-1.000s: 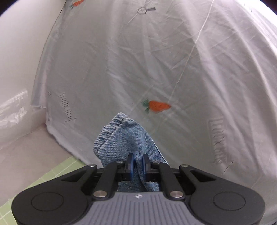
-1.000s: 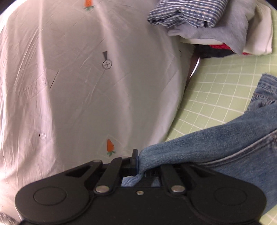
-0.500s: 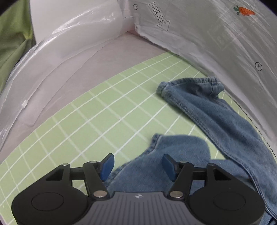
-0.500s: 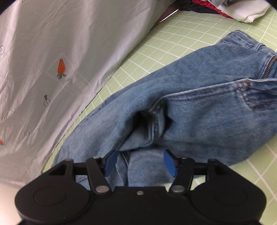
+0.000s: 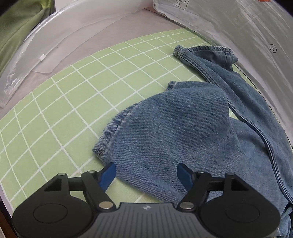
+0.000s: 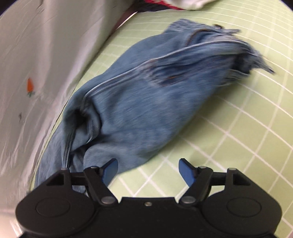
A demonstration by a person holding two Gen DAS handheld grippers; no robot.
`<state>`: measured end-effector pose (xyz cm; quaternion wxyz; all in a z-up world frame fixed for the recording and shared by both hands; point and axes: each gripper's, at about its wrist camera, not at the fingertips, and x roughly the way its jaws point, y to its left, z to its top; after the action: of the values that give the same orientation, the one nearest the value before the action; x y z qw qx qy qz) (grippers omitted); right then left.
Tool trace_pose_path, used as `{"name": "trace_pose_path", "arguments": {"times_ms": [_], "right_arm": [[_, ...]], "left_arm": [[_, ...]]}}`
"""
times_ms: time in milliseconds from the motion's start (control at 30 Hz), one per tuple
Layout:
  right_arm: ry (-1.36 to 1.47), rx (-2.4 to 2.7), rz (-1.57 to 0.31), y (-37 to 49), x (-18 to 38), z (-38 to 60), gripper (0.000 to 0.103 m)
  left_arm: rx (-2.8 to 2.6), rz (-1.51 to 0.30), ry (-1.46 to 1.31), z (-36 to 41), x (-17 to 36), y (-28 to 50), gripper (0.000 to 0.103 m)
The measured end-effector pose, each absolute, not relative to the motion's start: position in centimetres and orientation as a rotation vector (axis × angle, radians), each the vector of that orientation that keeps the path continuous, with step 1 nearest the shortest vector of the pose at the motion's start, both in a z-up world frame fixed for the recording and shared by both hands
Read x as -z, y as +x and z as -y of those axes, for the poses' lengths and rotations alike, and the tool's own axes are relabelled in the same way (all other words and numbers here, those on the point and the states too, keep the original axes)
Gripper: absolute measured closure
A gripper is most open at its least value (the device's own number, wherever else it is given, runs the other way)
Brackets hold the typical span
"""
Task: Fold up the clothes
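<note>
A pair of blue jeans (image 5: 183,128) lies crumpled on the green grid mat (image 5: 73,102). In the left wrist view its two leg hems point up and left. My left gripper (image 5: 146,174) hovers over a leg; its jaws are opening wide and the blue pads touch no denim. In the right wrist view the jeans (image 6: 146,95) appear blurred, waistband and zipper at the upper right. My right gripper (image 6: 148,170) is over the lower edge of the denim and the mat (image 6: 238,128), its jaws opening too, with nothing pressed between them.
A white sheet with carrot prints (image 6: 36,73) hangs along one side of the mat, also seen as the sheet (image 5: 256,36) at the right. Clear plastic wrap (image 5: 36,60) and green fabric (image 5: 16,33) lie at the far left. Piled clothes (image 6: 174,3) sit beyond the jeans.
Both grippers were shut on denim held up before the sheet. Both have let go, opened wide and tilted down toward the mat, where the jeans now lie in a heap.
</note>
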<state>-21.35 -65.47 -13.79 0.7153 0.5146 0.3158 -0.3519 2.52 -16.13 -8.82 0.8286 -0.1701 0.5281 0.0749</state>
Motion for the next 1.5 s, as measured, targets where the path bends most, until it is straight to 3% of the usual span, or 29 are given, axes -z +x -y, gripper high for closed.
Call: {"name": "trace_pose_path", "arguments": {"times_ms": [300, 367, 400, 467, 500, 533, 567, 633, 1067, 1333, 1500], "right_arm": [[1.173, 0.924, -0.535, -22.8, 14.2, 68.6, 0.026], [1.124, 0.917, -0.538, -22.4, 14.0, 69.0, 0.035], [1.104, 0.902, -0.536, -22.2, 13.8, 69.1, 0.047], [1.074, 0.893, -0.541, -21.9, 13.7, 69.2, 0.056], [1.064, 0.891, -0.541, -21.8, 13.5, 69.3, 0.067], [1.057, 0.888, -0.543, -21.8, 13.5, 69.2, 0.071], [1.050, 0.886, -0.546, -22.1, 13.4, 69.3, 0.080], [1.047, 0.877, -0.535, -22.6, 13.4, 69.3, 0.086], [0.928, 0.918, -0.495, -28.3, 10.4, 67.6, 0.095], [0.803, 0.975, -0.493, -33.1, 6.6, 66.3, 0.096], [0.720, 0.944, -0.485, -31.7, 4.7, 66.6, 0.096]], "left_arm": [[-0.216, -1.095, -0.390, 16.4, 9.0, 3.1, 0.027], [-0.227, -1.085, -0.384, 16.4, 8.9, 3.3, 0.039], [-0.234, -1.082, -0.367, 16.4, 8.9, 3.4, 0.044], [-0.250, -1.076, -0.329, 16.4, 8.8, 3.6, 0.072], [-0.264, -1.074, -0.325, 16.1, 8.9, 3.6, 0.078], [-0.269, -1.073, -0.332, 15.7, 8.9, 3.6, 0.090], [-0.253, -1.069, -0.354, 15.2, 9.0, 3.6, 0.093], [-0.214, -1.060, -0.411, 14.0, 9.1, 3.2, 0.102], [-0.267, -0.980, -0.551, 6.8, 6.2, -3.2, 0.102], [-0.341, -0.868, -0.570, 2.8, 0.7, -7.3, 0.102], [-0.330, -0.784, -0.531, 3.8, -2.4, -5.6, 0.102]]}}
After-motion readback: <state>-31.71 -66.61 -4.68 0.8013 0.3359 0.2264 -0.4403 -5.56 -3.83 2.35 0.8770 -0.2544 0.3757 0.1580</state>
